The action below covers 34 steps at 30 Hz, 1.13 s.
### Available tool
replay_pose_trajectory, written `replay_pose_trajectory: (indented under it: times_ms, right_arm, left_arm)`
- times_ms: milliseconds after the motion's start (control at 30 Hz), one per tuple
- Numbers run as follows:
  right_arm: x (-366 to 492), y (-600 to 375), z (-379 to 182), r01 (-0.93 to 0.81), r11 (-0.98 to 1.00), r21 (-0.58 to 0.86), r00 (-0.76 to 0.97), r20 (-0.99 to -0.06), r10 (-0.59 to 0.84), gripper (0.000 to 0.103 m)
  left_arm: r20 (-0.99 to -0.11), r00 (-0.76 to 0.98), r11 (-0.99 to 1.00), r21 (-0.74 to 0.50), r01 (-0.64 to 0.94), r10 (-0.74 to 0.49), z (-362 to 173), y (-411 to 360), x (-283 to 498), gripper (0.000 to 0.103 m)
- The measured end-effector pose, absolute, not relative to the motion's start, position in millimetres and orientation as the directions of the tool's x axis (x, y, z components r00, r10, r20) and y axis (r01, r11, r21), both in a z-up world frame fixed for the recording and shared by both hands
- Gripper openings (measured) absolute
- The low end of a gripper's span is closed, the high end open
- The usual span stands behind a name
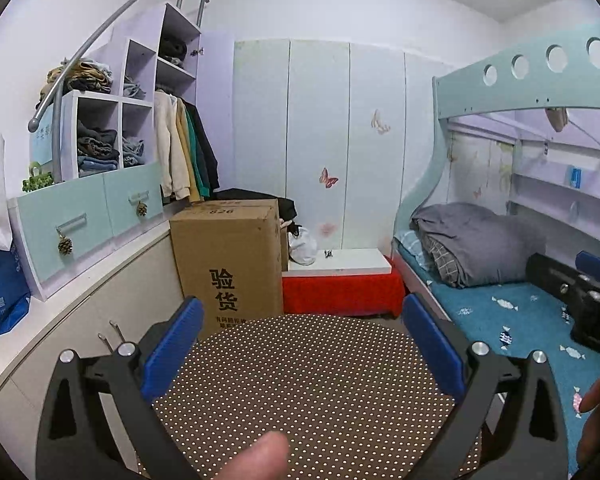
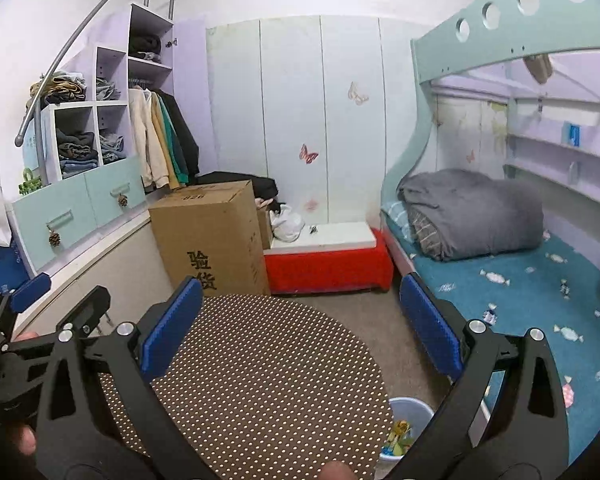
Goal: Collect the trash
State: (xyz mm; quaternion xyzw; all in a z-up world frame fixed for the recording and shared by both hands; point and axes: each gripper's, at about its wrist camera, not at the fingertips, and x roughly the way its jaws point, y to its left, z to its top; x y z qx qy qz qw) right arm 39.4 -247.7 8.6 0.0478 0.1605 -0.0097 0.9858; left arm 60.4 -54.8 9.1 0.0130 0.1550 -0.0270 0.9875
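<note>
1. Both pairs of jaws stand wide apart with nothing between them: the left gripper [image 1: 302, 344] and the right gripper [image 2: 300, 324] each show two blue-padded fingers spread to either side of the view.
2. Each gripper is held level above the round brown table with a white dot pattern [image 1: 312, 392], pointing across the room toward the pale wardrobe doors with butterfly stickers [image 1: 320, 140].
3. From the right wrist view, the left gripper's black frame sits just beside, to the left; a fingertip shows at the bottom edge.
4. A pale blue round plastic wastebasket [image 2: 414, 408] stands upright on the floor, its mouth facing up, just beside the table's right edge and near the blue bed with a candy-print sheet [image 2: 520, 292].
5. Colourful wrappers [image 2: 398, 434] lie inside the wastebasket; their long axis cannot be told.
6. A tall brown cardboard box with black characters [image 1: 232, 264] stands beyond the table, beside a low red bench with a white top [image 1: 340, 284].
</note>
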Motion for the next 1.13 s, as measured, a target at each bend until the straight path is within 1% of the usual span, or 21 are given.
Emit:
replay_pose_trajectory:
  times_ms: [600, 967, 1133]
  right_arm:
    - [39, -244, 15, 0.011, 0.996, 0.087, 0.953, -0.303, 0.016, 0.097]
    - [37, -243, 14, 0.006, 0.996, 0.091, 0.951, -0.308, 0.022, 0.097]
    - [37, -243, 13, -0.001, 0.995, 0.095, 0.951, -0.309, 0.030, 0.097]
  left_arm:
    - [-0.271, 0.962, 0.999, -0.009, 0.046, -0.046, 18, -52, 45, 0.098]
    - [-0.273, 0.961, 0.999, -0.018, 0.052, -0.055, 18, -52, 46, 0.098]
    - [-0.283, 0.958, 0.999, -0.019, 0.035, -0.039, 18, -52, 47, 0.098]
